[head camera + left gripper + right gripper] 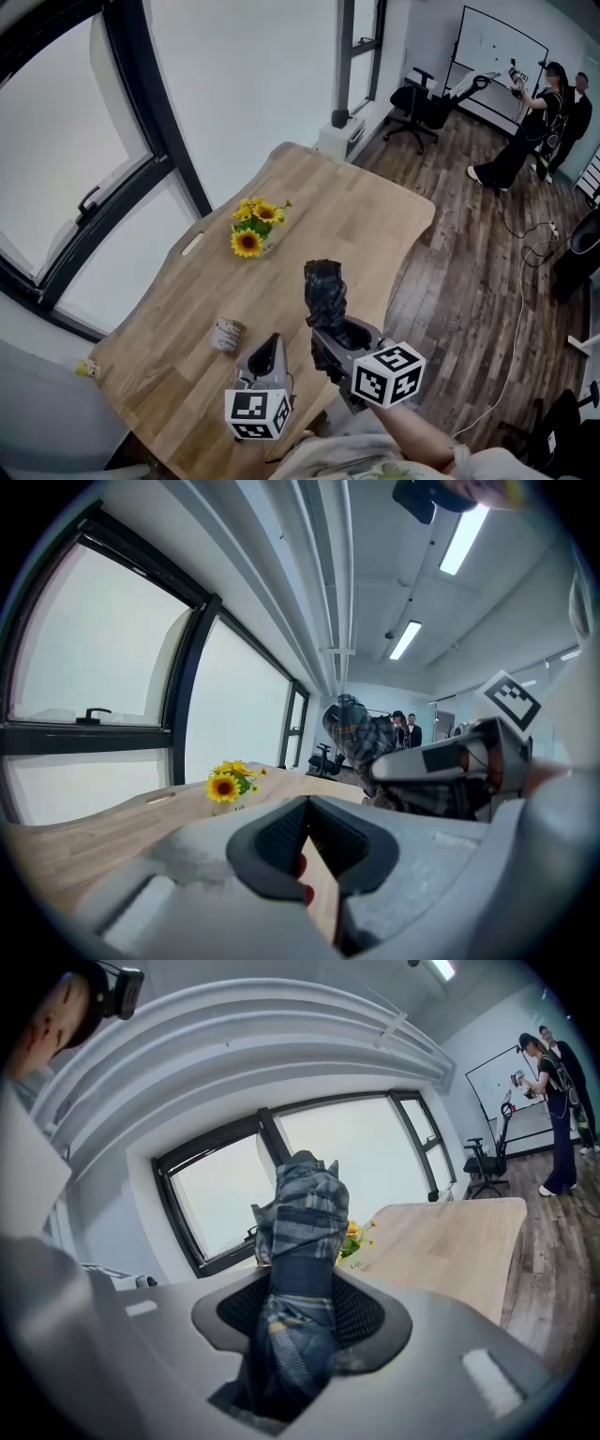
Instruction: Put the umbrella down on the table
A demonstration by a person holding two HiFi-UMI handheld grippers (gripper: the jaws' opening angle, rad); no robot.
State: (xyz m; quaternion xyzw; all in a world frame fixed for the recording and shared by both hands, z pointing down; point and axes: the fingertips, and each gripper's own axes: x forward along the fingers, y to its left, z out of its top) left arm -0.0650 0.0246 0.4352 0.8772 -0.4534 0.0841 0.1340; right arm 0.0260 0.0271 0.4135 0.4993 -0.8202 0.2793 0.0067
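Observation:
My right gripper (pixel 330 330) is shut on a folded dark plaid umbrella (pixel 324 287), which sticks up and forward from its jaws above the near right part of the wooden table (pixel 375 225). In the right gripper view the umbrella (pixel 302 1232) fills the space between the pads, with the right gripper (pixel 300 1312) clamped round its strapped middle. My left gripper (pixel 270 349) hovers just left of it over the table's near edge, its tips together and nothing in them. From the left gripper (pixel 306 832) view, the umbrella (pixel 360 731) and the right gripper (pixel 450 761) show at the right.
A small pot of sunflowers (pixel 254 226) stands mid-table, a short patterned can (pixel 226 334) nearer the front left. Big windows (pixel 84 169) run along the table's left side. Two people (pixel 539 112), an office chair (pixel 419 105) and floor cables (pixel 525 272) are at the far right.

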